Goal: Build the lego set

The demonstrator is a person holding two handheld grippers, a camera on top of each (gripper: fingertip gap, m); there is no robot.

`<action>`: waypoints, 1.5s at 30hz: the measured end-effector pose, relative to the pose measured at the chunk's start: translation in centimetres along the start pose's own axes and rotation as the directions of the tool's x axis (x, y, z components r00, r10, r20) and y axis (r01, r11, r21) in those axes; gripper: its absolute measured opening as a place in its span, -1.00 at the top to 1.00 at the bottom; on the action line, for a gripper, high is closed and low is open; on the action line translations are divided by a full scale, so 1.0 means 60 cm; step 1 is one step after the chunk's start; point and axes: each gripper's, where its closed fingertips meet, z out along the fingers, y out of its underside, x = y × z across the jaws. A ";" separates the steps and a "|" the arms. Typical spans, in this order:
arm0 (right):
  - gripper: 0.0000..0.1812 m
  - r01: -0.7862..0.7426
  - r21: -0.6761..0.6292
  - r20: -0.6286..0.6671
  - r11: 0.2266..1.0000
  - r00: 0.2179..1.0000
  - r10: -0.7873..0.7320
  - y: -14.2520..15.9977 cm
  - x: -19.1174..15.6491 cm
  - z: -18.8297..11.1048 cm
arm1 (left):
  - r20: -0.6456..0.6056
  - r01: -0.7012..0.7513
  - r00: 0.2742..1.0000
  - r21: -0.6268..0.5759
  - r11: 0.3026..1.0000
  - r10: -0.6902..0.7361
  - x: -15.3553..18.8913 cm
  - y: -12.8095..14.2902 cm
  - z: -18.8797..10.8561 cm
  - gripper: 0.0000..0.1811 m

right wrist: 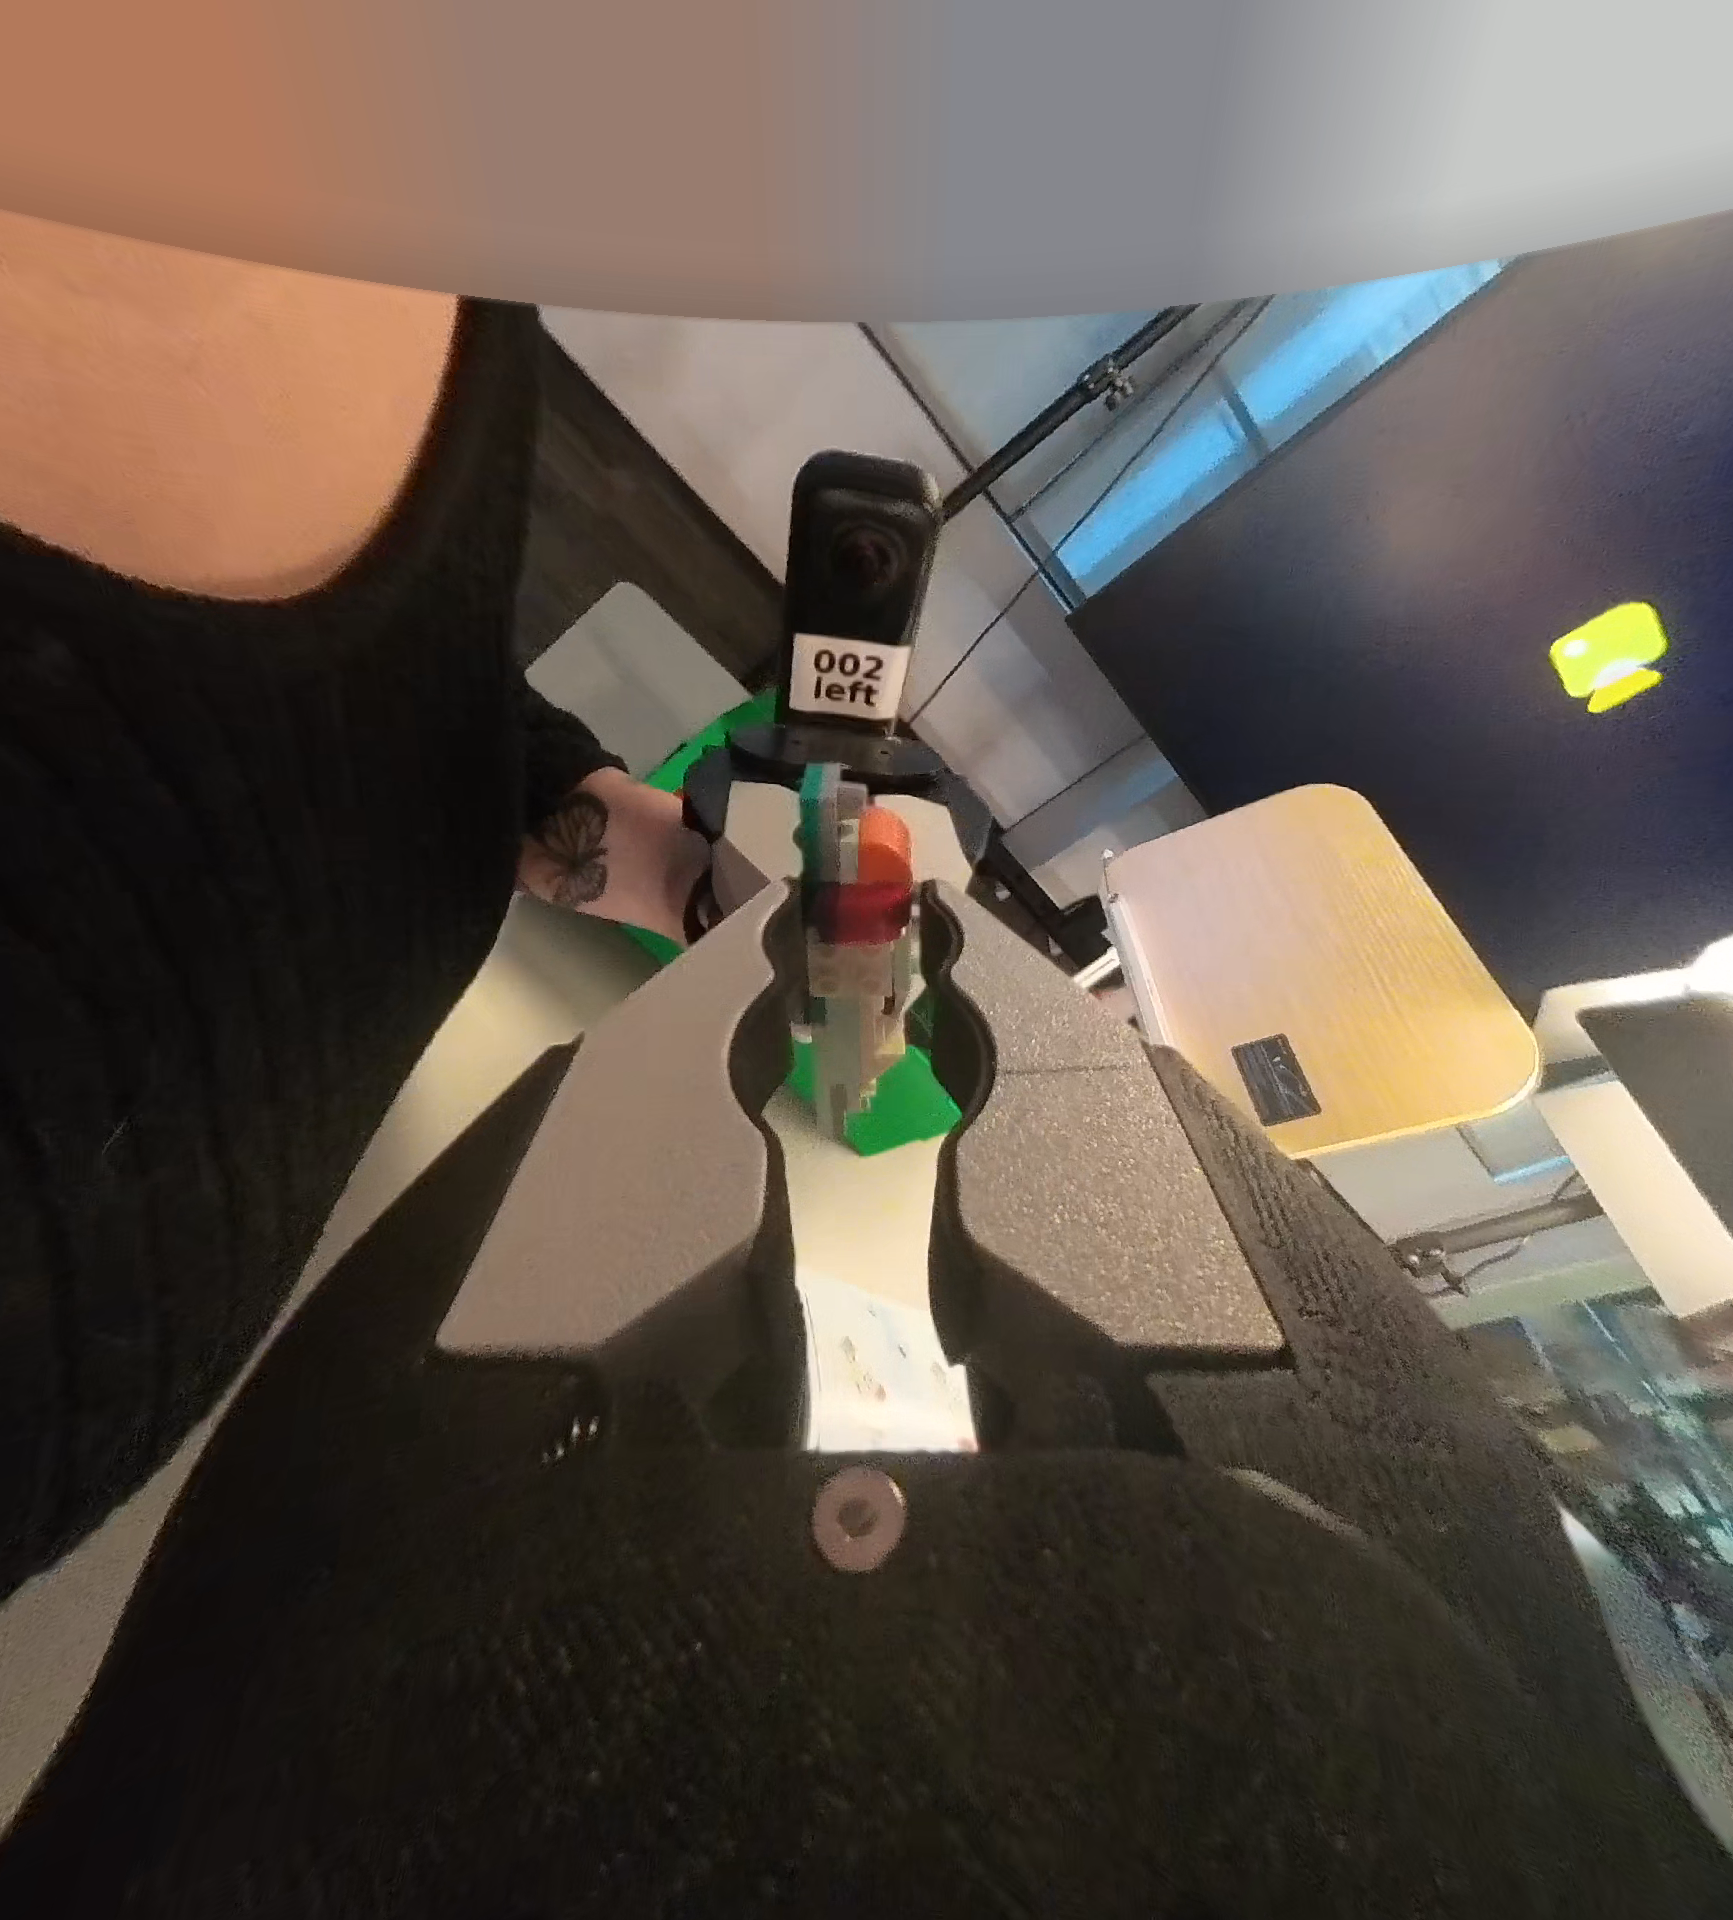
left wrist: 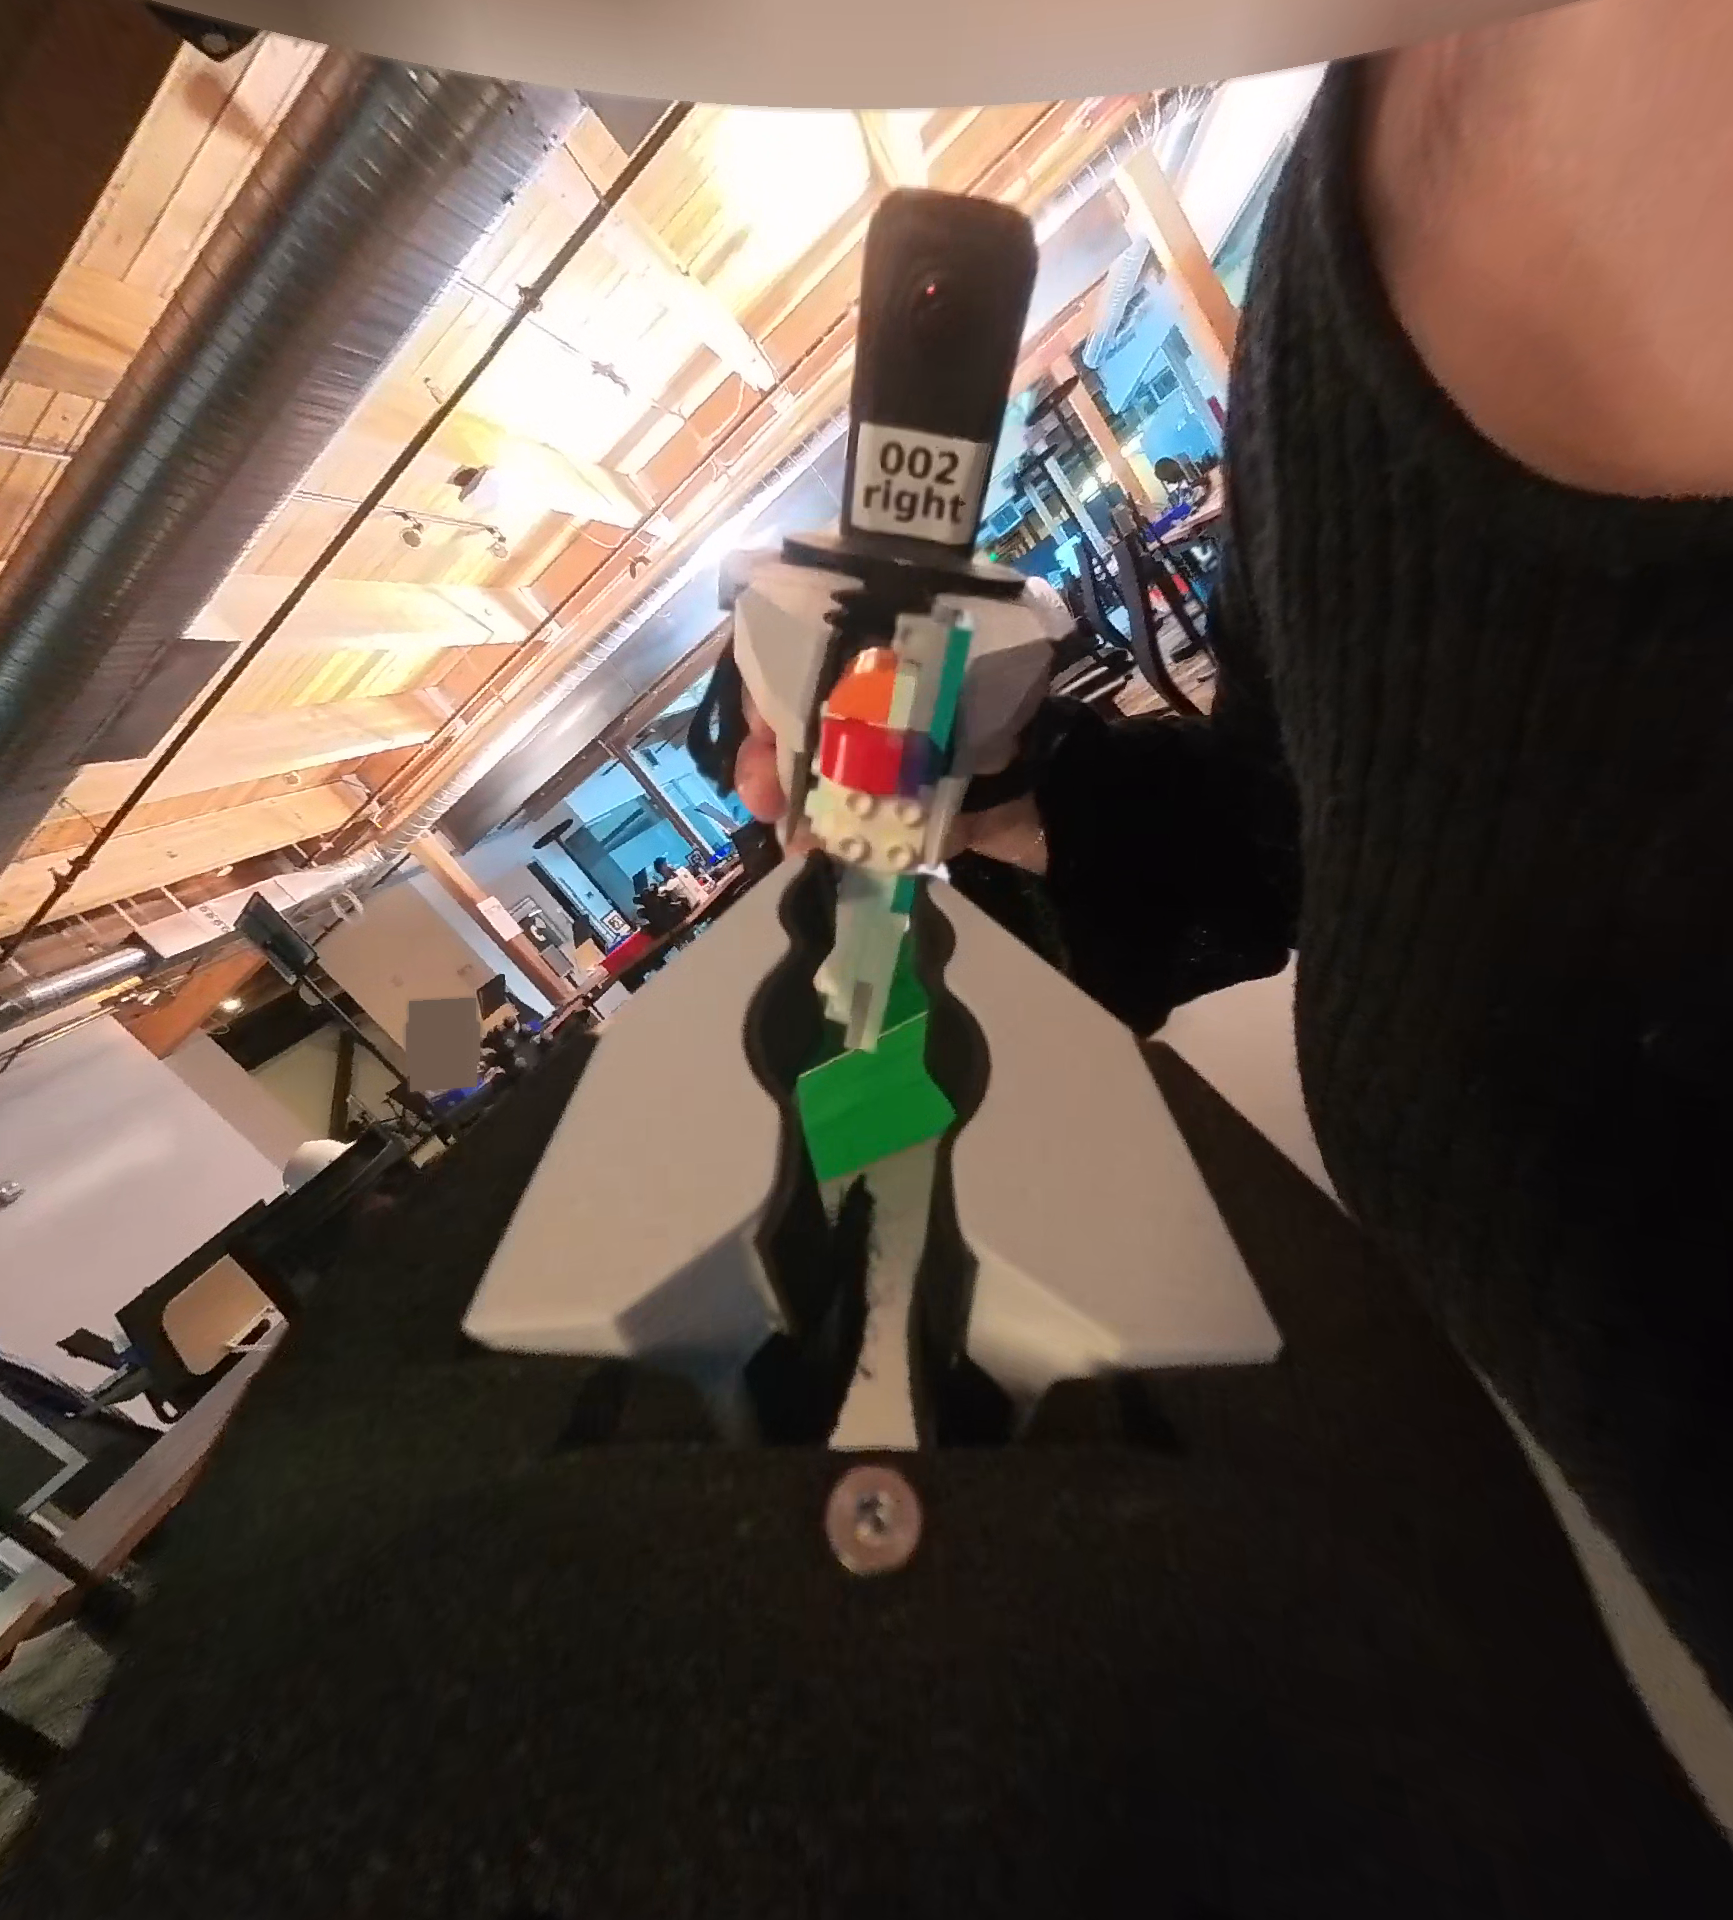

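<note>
Bright light is glaring off a wooden beam ceiling (left wrist: 342, 436) with a silver duct (left wrist: 114, 499) running along it, while desks and chairs (left wrist: 1132, 582) are standing by far windows (left wrist: 675, 790), and a pale wooden tabletop (right wrist: 1329, 966) is sitting before a dark blue wall (right wrist: 1464, 540).

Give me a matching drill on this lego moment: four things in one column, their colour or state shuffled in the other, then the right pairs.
Things:
1. lego build
2. screen
3. sweater
4. rounded panel

Descriptions:
A. pale wood
B. ribbed black
C. clamped at either end by the left gripper and the right gripper
D. dark blue with a yellow icon

Pairs: 1-C, 2-D, 3-B, 4-A
</note>
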 end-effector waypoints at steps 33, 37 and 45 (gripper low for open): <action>0.55 -0.157 -0.075 -0.051 0.985 0.987 0.153 0.044 0.013 -0.002 | 0.088 0.078 0.993 0.057 0.995 -0.083 -0.019 0.028 -0.017 0.87; 0.44 -0.467 -0.050 -0.195 0.883 0.872 0.450 0.097 0.046 -0.026 | 0.310 -0.130 0.920 -0.338 0.932 0.240 -0.071 0.105 -0.037 0.87; 0.43 -0.739 -0.085 -0.382 0.669 0.644 0.663 0.232 0.034 -0.002 | 0.073 -0.340 0.748 -0.812 0.475 0.660 -0.088 0.211 -0.050 0.87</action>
